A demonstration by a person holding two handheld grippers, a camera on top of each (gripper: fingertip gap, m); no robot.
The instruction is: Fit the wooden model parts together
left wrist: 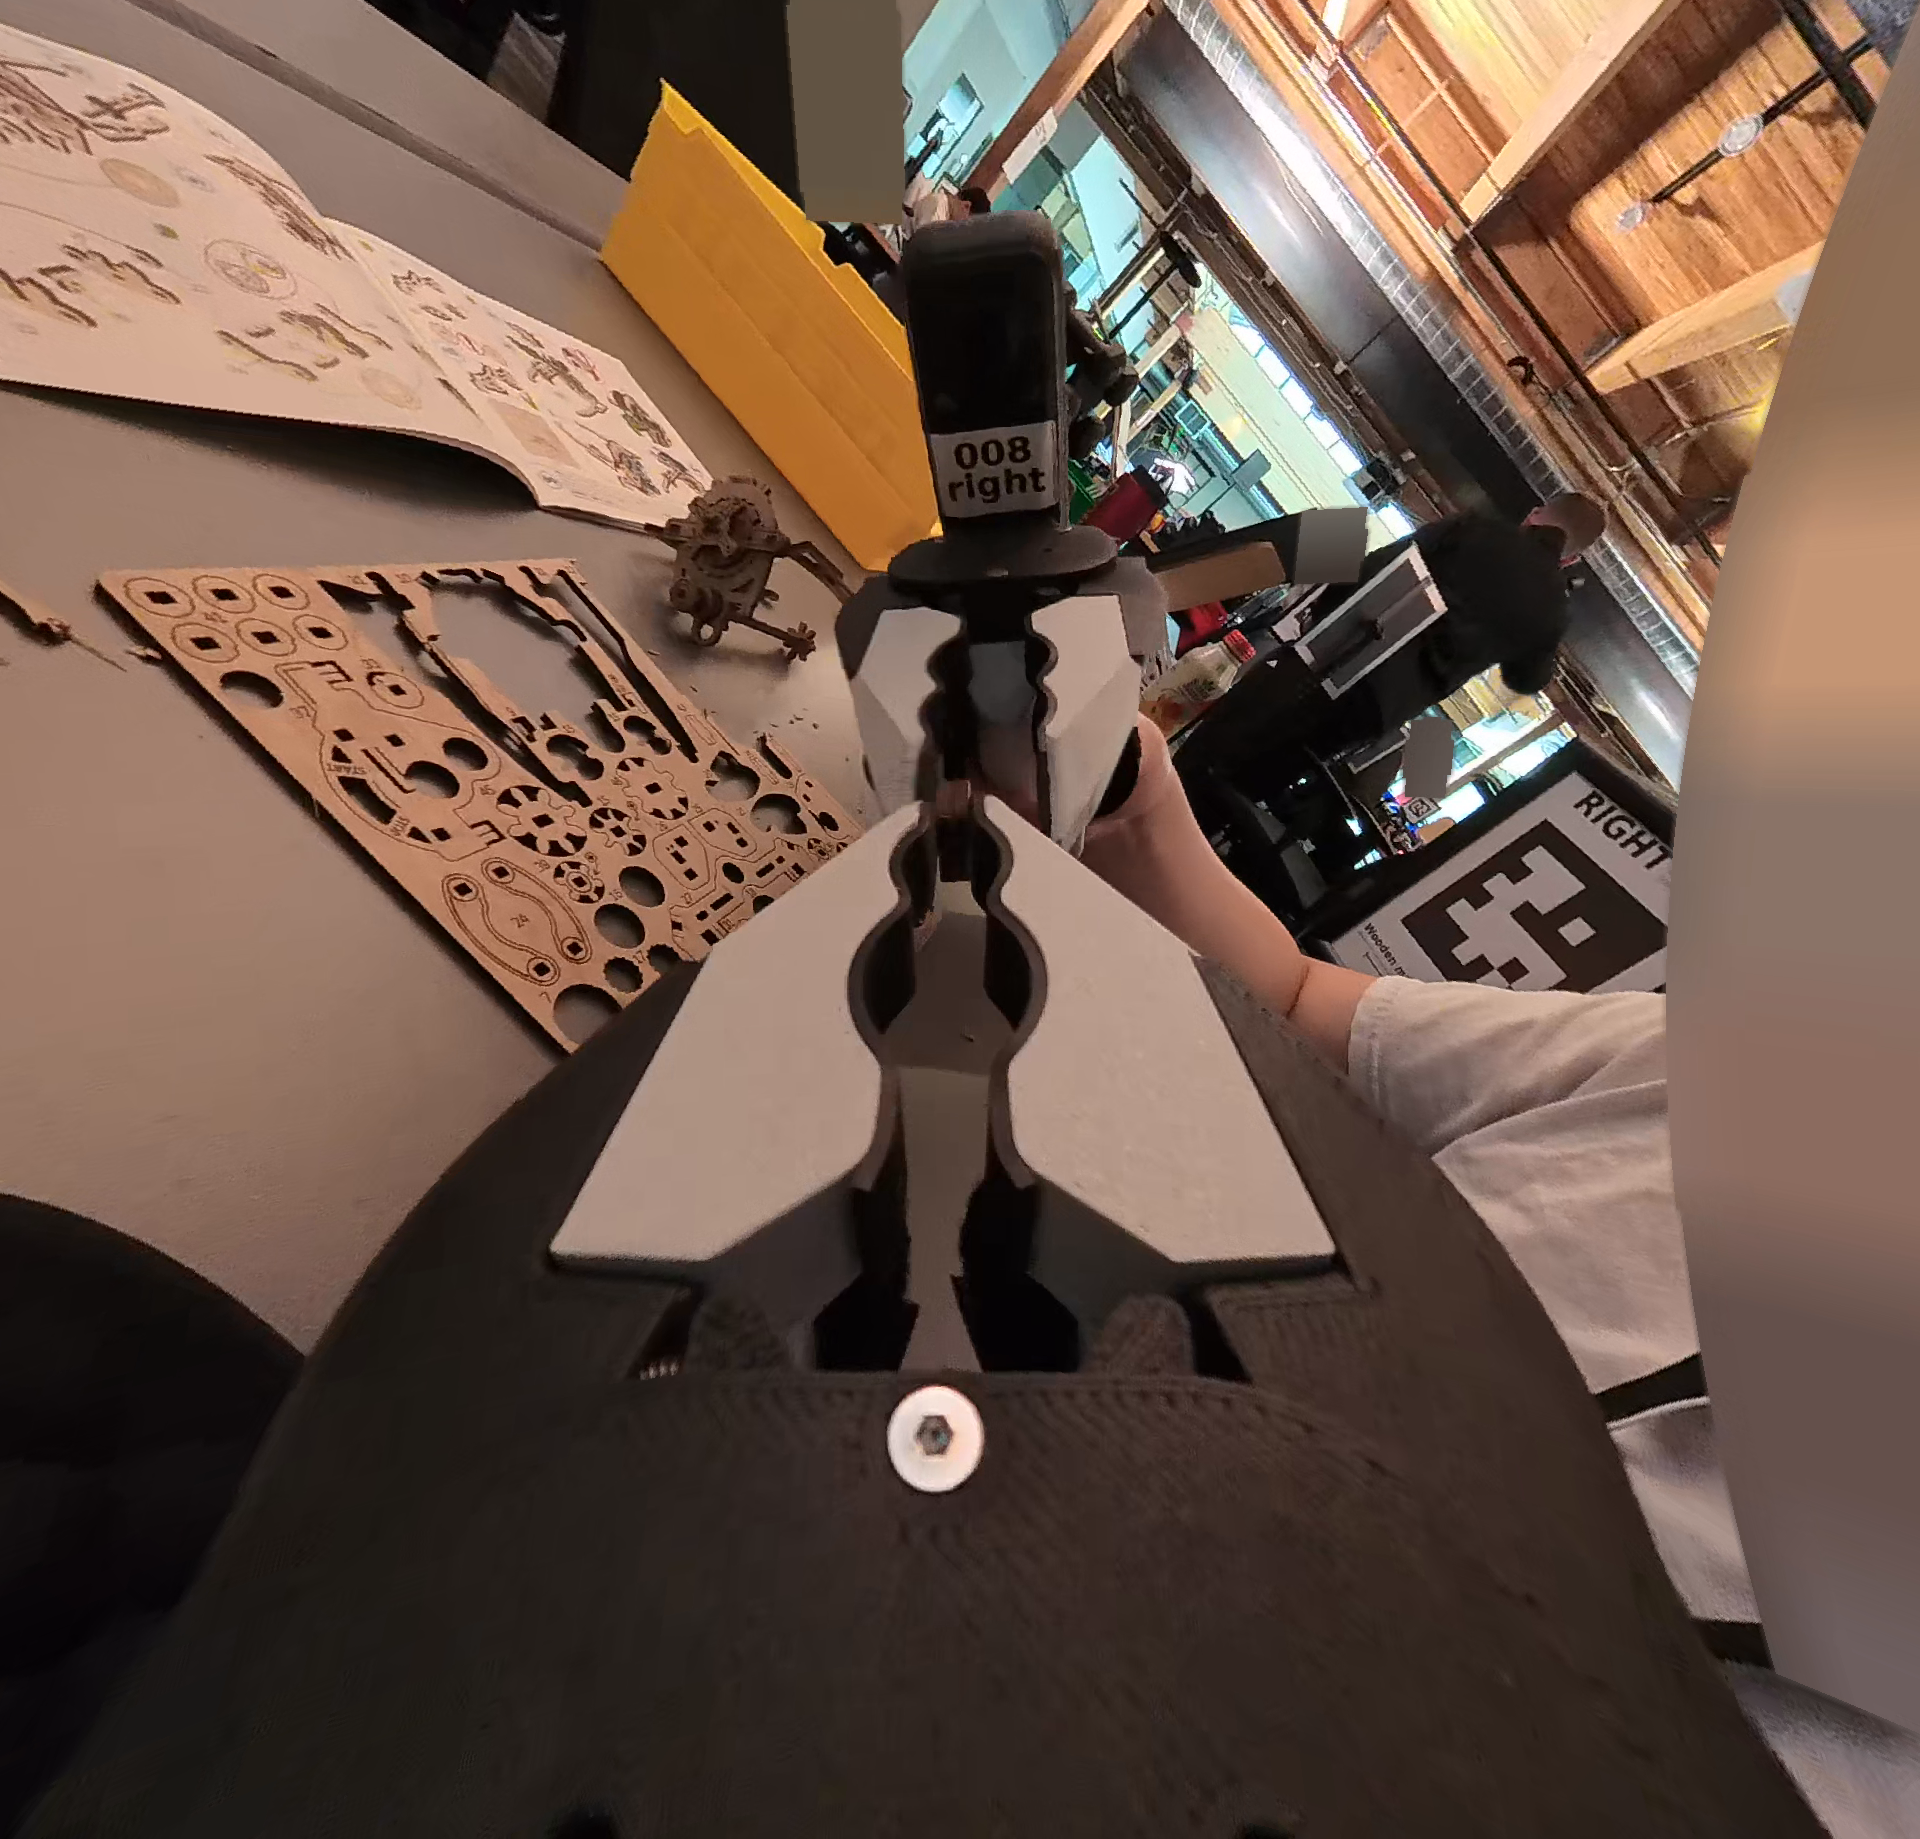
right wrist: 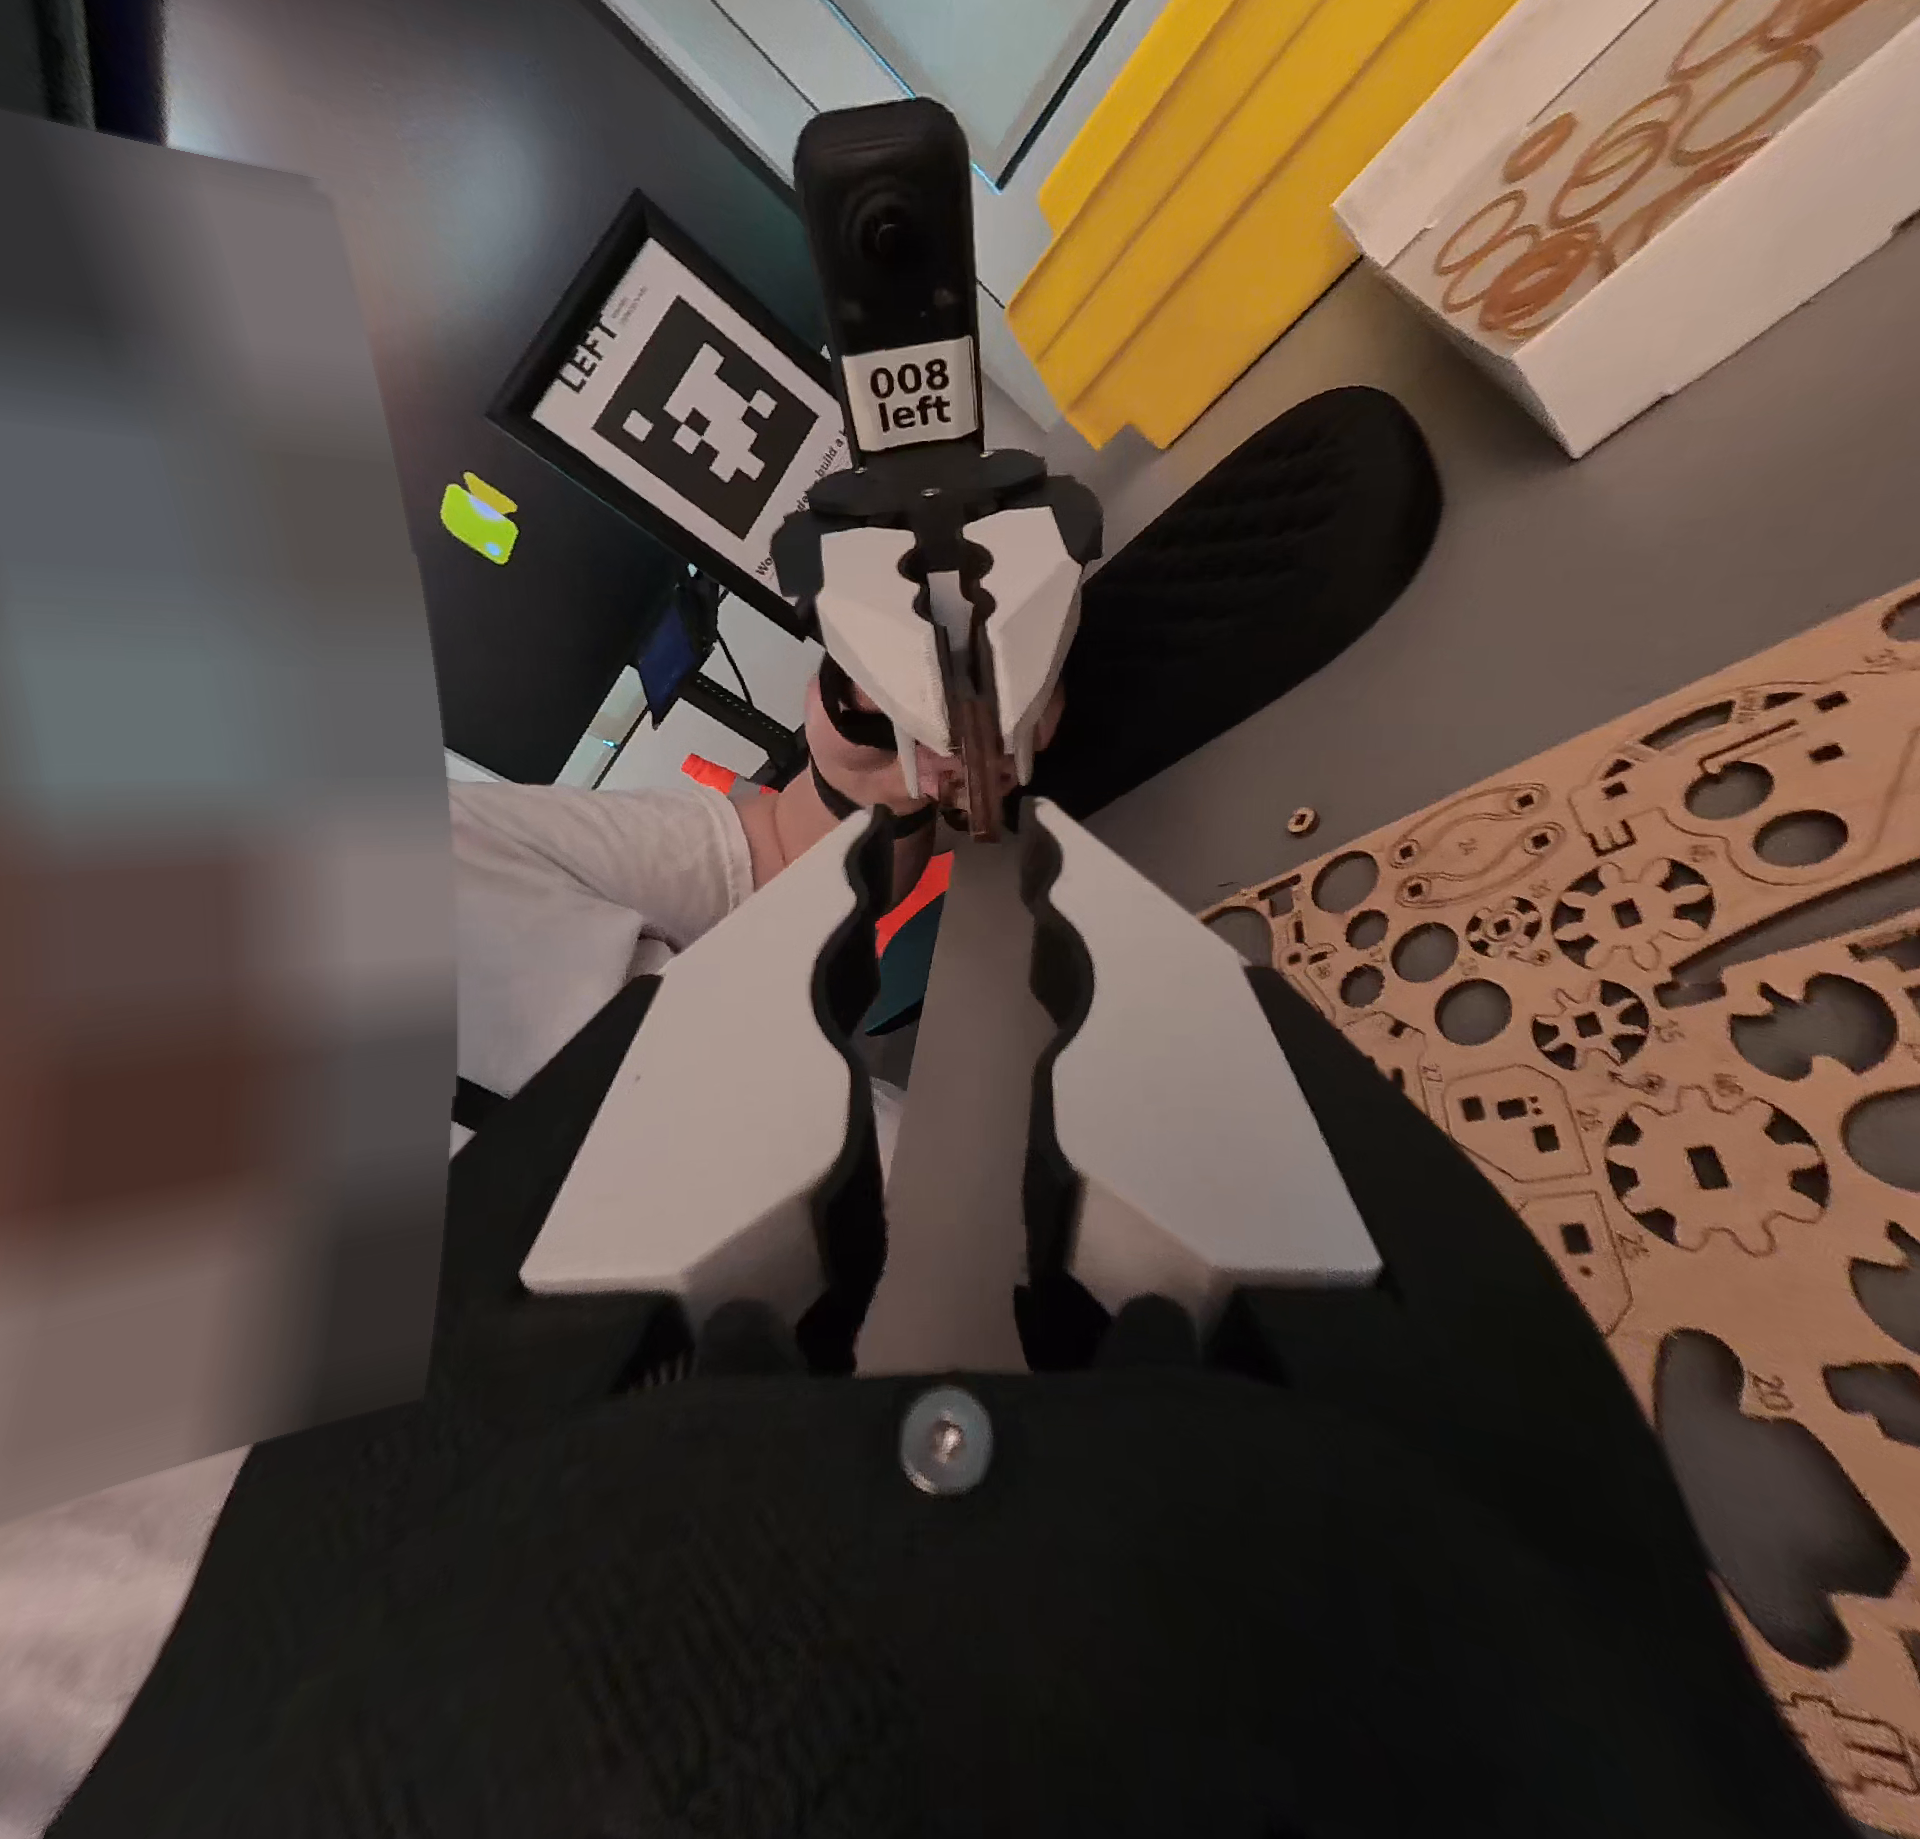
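Note:
My left gripper [left wrist: 951,810] is shut on a small dark wooden part [left wrist: 951,833] held in the air above the grey table [left wrist: 208,958]. In the right wrist view the left gripper [right wrist: 971,787] faces me, with that thin part [right wrist: 977,761] sticking out of its fingertips. My right gripper [right wrist: 954,818] is open, its fingertips on either side of the part's end with a gap on each side. It shows head-on in the left wrist view [left wrist: 977,792]. A wooden cut-out sheet [left wrist: 468,802] lies flat on the table, and also shows in the right wrist view [right wrist: 1662,1062].
A partly built wooden model [left wrist: 727,574] stands beside an open instruction booklet [left wrist: 260,262]. A yellow bin [left wrist: 758,335] sits behind it. A white box of wooden rings [right wrist: 1621,179], a black mesh pad [right wrist: 1247,563] and a small loose wooden ring [right wrist: 1299,821] are on the table. The tips of both grippers are at nearly the same place. Both grippers' tips are roughly 20 centimeters from the partly built wooden model [left wrist: 727,574].

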